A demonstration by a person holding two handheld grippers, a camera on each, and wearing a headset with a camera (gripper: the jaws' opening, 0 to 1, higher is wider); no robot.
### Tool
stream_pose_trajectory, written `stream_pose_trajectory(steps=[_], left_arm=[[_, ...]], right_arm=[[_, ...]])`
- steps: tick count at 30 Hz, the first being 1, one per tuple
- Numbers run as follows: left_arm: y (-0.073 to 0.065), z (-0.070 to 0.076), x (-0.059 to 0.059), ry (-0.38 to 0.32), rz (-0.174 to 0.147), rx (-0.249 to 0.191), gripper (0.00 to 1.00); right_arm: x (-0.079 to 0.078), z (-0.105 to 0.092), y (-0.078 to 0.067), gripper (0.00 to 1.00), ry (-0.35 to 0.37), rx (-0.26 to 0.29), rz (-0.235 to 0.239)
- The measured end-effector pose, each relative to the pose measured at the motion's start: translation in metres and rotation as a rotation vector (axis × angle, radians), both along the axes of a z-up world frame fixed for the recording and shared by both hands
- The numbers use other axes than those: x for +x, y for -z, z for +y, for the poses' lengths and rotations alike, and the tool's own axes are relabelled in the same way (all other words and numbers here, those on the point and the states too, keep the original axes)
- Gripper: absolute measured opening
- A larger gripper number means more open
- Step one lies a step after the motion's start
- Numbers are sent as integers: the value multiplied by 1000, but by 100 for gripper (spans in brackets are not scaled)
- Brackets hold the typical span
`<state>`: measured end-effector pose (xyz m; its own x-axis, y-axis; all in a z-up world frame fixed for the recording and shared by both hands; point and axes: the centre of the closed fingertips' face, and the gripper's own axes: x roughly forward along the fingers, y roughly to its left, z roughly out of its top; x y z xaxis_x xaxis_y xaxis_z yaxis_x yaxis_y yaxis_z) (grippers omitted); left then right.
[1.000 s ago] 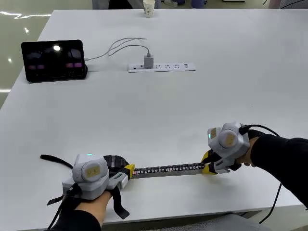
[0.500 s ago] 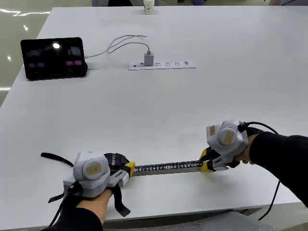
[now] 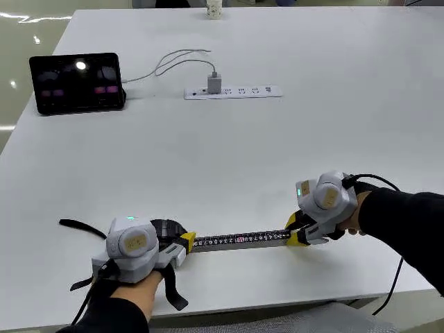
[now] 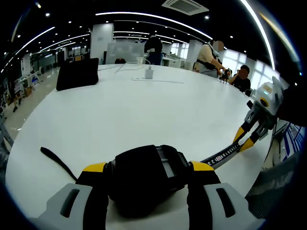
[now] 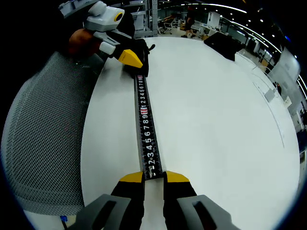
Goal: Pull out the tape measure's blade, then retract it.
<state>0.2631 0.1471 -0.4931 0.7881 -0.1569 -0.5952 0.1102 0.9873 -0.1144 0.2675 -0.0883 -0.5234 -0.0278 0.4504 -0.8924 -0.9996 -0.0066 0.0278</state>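
The left tool [image 3: 182, 243] half hides the tape case [image 3: 168, 230] from us; the right tool [image 3: 296, 233] covers the tip of the blade [image 3: 239, 240]; the cup [image 3: 214, 7] is cut off.

The blade [image 3: 239, 240] is stretching across the near table [image 3: 312, 139] from the tape measure [image 3: 168, 229], blocking your path there; beyond it you are having wide bare surface, with tablet [image 3: 76, 83], power strip [image 3: 232, 92] and cable [image 3: 173, 62] lying far back

Broad white table [image 3: 312, 83] under bright office light; glossy pale floor [image 3: 17, 69] beyond its left edge; long ceiling light strips [image 4: 144, 17] overhead; grey mesh chair [image 5: 43, 134] at the near side.
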Motion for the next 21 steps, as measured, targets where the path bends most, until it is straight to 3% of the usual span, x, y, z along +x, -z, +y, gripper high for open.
stream_pose_trajectory(steps=[21], left_arm=[[-1, 1, 0, 1, -3, 2, 62]], right_arm=[[0, 6, 1, 11, -19, -2, -2]])
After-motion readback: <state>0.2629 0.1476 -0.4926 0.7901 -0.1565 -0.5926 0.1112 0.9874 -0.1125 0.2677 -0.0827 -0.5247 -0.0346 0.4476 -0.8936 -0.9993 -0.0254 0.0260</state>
